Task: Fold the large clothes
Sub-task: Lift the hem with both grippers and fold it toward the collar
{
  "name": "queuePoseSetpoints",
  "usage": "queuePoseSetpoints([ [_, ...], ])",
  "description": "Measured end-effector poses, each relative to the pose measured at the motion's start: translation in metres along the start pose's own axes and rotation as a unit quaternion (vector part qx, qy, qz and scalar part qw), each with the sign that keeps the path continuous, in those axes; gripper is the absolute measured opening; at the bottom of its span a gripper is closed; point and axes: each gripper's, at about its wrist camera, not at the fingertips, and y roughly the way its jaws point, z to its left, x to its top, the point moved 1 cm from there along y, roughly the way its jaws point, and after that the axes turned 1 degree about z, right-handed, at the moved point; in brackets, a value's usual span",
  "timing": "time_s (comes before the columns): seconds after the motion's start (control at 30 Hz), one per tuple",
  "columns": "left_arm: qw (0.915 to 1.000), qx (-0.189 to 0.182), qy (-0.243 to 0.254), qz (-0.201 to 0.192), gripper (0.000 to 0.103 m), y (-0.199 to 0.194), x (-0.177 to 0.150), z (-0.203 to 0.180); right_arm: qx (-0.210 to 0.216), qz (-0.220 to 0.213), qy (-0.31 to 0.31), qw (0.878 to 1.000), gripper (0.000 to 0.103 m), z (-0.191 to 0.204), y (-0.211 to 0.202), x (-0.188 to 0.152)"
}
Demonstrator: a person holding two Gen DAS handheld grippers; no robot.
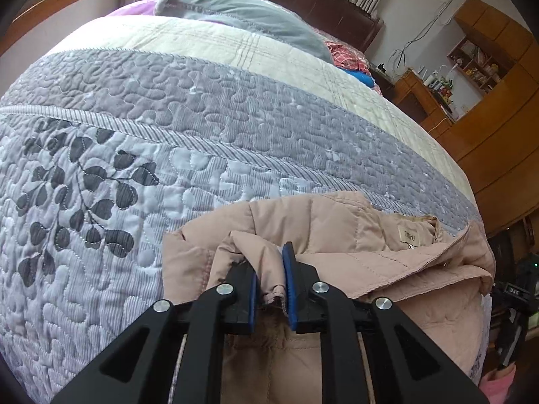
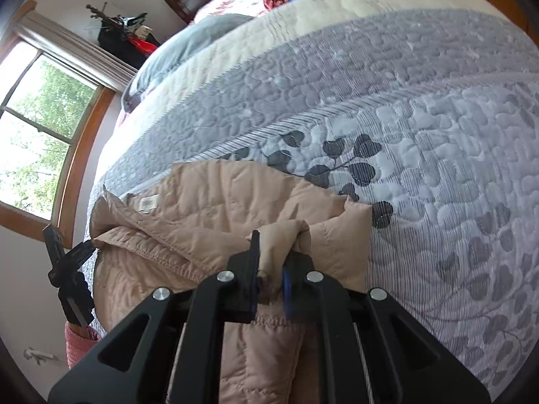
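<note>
On bed's near edge lies pink quilted jacket [image 1: 337, 235], neck label [image 1: 409, 235] too blurred to read. Left gripper [image 1: 271, 282] & right gripper [image 2: 271, 271] each clamped on a fabric fold, angled down. Right view only: window [image 2: 43, 128]; left: wood cabinets [image 1: 498, 107]. Grey leaf quilt [image 1: 101, 202] beneath.

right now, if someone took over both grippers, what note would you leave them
Left gripper: jaws shut on a bunched fold of the pink quilted jacket.
Right gripper: jaws shut on another bunch of the same jacket.
The jacket lies at the near edge of the bed quilt, lining and neck label facing up, part of it hanging over the edge.
Done: both grips taken, jacket brought onto the bed.
Left: spread it flat, fold it, release.
</note>
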Motion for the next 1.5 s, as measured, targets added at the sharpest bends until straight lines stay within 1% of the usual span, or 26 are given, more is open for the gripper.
queuePoseSetpoints([
  [0.13,0.9991,-0.03,-0.023,0.018,0.018,-0.004,0.006,0.006,0.028,-0.004,0.021,0.999,0.022,-0.008,-0.005,-0.001],
  [0.17,0.9985,-0.042,-0.028,0.021,0.023,-0.007,0.007,0.008,0.04,-0.007,0.024,0.999,0.027,-0.01,-0.011,-0.003],
  [0.2,0.9966,-0.068,-0.039,0.026,0.029,-0.014,0.008,0.012,0.055,-0.01,0.029,0.998,0.03,-0.013,-0.016,-0.005],
  [0.23,0.9942,-0.09,-0.051,0.029,0.032,-0.02,0.008,0.017,0.07,-0.014,0.037,0.997,0.043,-0.017,-0.022,-0.007],
  [0.27,0.9901,-0.118,-0.069,0.03,0.038,-0.028,0.007,0.024,0.071,-0.019,0.041,0.996,0.068,-0.019,-0.027,-0.008],
  [0.3,0.9881,-0.13,-0.077,0.028,0.041,-0.035,0.006,0.028,0.057,-0.035,0.04,0.997,0.071,-0.021,-0.035,-0.011],
  [0.33,0.9875,-0.133,-0.082,0.021,0.042,-0.044,0.004,0.033,0.042,-0.051,0.03,0.997,0.066,-0.02,-0.043,-0.014],
  [0.37,0.9879,-0.132,-0.081,0.012,0.044,-0.053,0.001,0.036,0.035,-0.056,0.012,0.998,0.054,-0.017,-0.05,-0.021],
  [0.43,0.9904,-0.12,-0.068,-0.007,0.046,-0.071,-0.011,0.041,0.045,-0.043,-0.002,0.998,0.048,-0.015,-0.053,-0.032],
  [0.5,0.9935,-0.102,-0.05,-0.01,0.047,-0.079,-0.026,0.04,0.042,-0.03,-0.026,0.998,0.048,-0.009,-0.051,-0.051],
  [0.63,0.9967,-0.08,0.004,0.012,0.047,-0.074,-0.067,0.023,0.043,-0.01,-0.049,0.998,0.05,0.001,-0.038,-0.075],
  [0.67,0.9973,-0.072,0.014,0.012,0.049,-0.073,-0.074,0.019,0.037,-0.006,-0.051,0.998,0.05,0.003,-0.034,-0.078],
  [0.7,0.9983,-0.048,0.03,0.009,0.05,-0.071,-0.083,0.012,0.025,-0.003,-0.052,0.998,0.05,0.004,-0.029,-0.079],
  [0.73,0.9987,-0.03,0.041,0.005,0.049,-0.07,-0.089,0.008,0.012,0.003,-0.052,0.999,0.044,0.005,-0.022,-0.081],
  [0.77,0.9987,-0.015,0.048,-0.001,0.047,-0.068,-0.094,0.004,0.008,0.005,-0.052,0.999,0.032,0.008,-0.017,-0.082],
  [0.8,0.9986,-0.003,0.052,-0.007,0.037,-0.067,-0.097,0.0,0.007,0.005,-0.053,0.999,0.026,0.009,-0.015,-0.081],
  [0.83,0.9983,0.008,0.055,-0.014,0.032,-0.067,-0.099,-0.004,0.008,0.002,-0.055,0.998,0.017,0.011,-0.014,-0.082],
  [0.87,0.998,0.016,0.058,-0.02,0.02,-0.069,-0.1,-0.004,0.011,-0.002,-0.056,0.998,0.01,0.013,-0.015,-0.081],
  [0.9,0.9977,0.02,0.058,-0.029,0.012,-0.073,-0.099,-0.007,0.012,-0.011,-0.061,0.998,0.009,0.017,-0.019,-0.08],
  [0.97,0.997,0.014,0.054,-0.055,0.008,-0.084,-0.095,-0.012,0.009,-0.032,-0.07,0.997,0.008,0.025,-0.028,-0.077],
  [1.03,0.9947,0.01,0.054,-0.088,0.008,-0.096,-0.088,-0.019,0.014,-0.053,-0.072,0.996,0.008,0.031,-0.038,-0.07],
  [1.1,0.9922,0.026,0.065,-0.103,0.008,-0.097,-0.083,-0.027,0.007,-0.058,-0.067,0.996,0.008,0.029,-0.039,-0.064],
  [1.17,0.9923,0.046,0.071,-0.09,0.009,-0.081,-0.078,-0.025,-0.004,-0.048,-0.056,0.997,0.008,0.022,-0.03,-0.06],
  [1.27,0.9963,0.053,0.054,-0.04,0.01,-0.046,-0.08,-0.008,-0.011,-0.021,-0.036,0.999,0.009,0.007,-0.006,-0.058],
  [1.37,0.9962,0.049,0.061,-0.038,0.012,-0.033,-0.087,-0.002,0.0,-0.011,-0.023,1.0,0.01,-0.002,0.012,-0.061],
  [1.5,0.9927,0.082,0.08,-0.039,0.014,-0.033,-0.09,-0.013,-0.004,-0.01,-0.022,1.0,0.013,-0.003,0.014,-0.062],
])
